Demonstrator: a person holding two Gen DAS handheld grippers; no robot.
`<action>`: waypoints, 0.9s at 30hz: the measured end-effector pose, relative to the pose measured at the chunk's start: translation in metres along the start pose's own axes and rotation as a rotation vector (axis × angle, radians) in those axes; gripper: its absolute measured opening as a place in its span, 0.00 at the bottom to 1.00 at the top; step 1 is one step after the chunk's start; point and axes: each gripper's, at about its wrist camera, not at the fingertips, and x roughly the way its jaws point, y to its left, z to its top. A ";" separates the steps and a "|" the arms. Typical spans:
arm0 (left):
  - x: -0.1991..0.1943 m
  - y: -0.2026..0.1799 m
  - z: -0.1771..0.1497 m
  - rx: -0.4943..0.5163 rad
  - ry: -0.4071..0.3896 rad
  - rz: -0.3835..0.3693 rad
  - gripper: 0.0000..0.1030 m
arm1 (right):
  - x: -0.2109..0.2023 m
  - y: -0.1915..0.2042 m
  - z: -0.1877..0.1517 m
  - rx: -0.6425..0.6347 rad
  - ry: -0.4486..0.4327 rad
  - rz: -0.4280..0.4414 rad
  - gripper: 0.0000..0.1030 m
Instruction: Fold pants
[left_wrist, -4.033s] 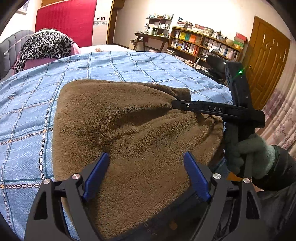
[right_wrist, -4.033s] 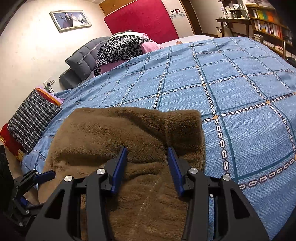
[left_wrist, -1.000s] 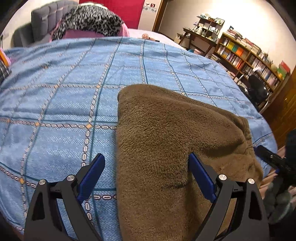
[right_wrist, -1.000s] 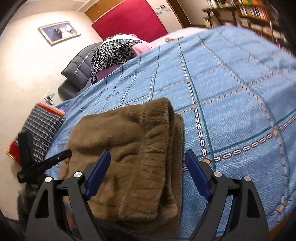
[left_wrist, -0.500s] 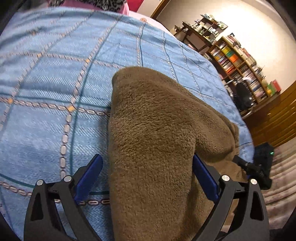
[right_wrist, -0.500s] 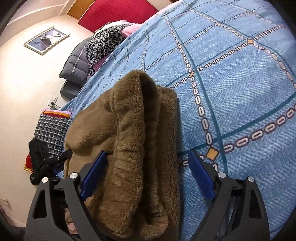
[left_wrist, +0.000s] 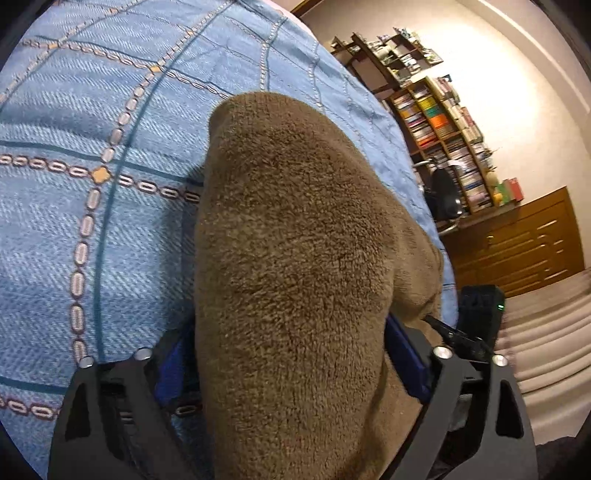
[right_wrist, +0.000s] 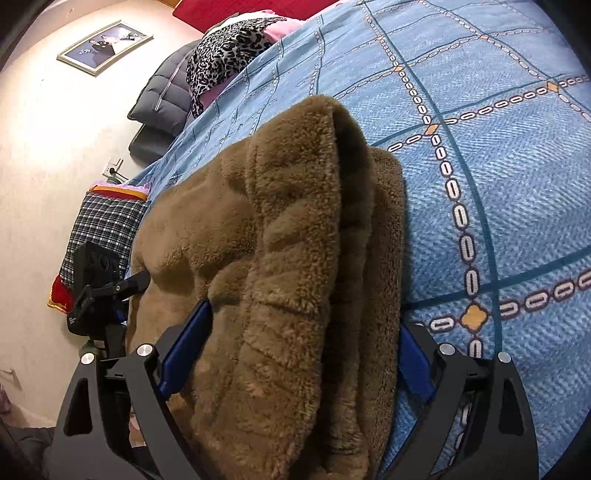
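The brown fleece pants (left_wrist: 295, 221) lie folded into a thick bundle on the blue patterned bedspread (left_wrist: 74, 129). My left gripper (left_wrist: 288, 332) straddles the bundle's left end, its jaws closing, and the fleece fills the gap between the blue pads. In the right wrist view the pants (right_wrist: 277, 221) show stacked layers along their right edge. My right gripper (right_wrist: 303, 317) stands wide over that edge, with the layers between its fingers. Each gripper shows in the other's view: the right gripper's body (left_wrist: 476, 314) and the left gripper's body (right_wrist: 99, 280).
The bedspread (right_wrist: 498, 147) stretches away beyond the pants. A leopard-print cloth (right_wrist: 229, 40) and a dark grey cushion (right_wrist: 162, 96) lie at the head of the bed. A checked pillow (right_wrist: 103, 229) sits off the bed's left side. Bookshelves (left_wrist: 443, 122) and wooden doors (left_wrist: 517, 240) stand to the right.
Both grippers have dipped and pushed forward over the pants, so the fleece now fills the space between their fingers. The left wrist view has rolled.
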 end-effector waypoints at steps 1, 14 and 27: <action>-0.001 0.000 -0.001 0.000 0.000 -0.004 0.82 | 0.000 0.000 0.000 0.003 0.003 0.006 0.89; -0.007 -0.011 0.001 0.069 -0.019 0.006 0.62 | 0.000 0.011 0.003 -0.017 -0.022 0.011 0.65; -0.023 -0.068 0.035 0.185 -0.128 0.016 0.54 | -0.044 0.049 0.052 -0.149 -0.177 -0.001 0.53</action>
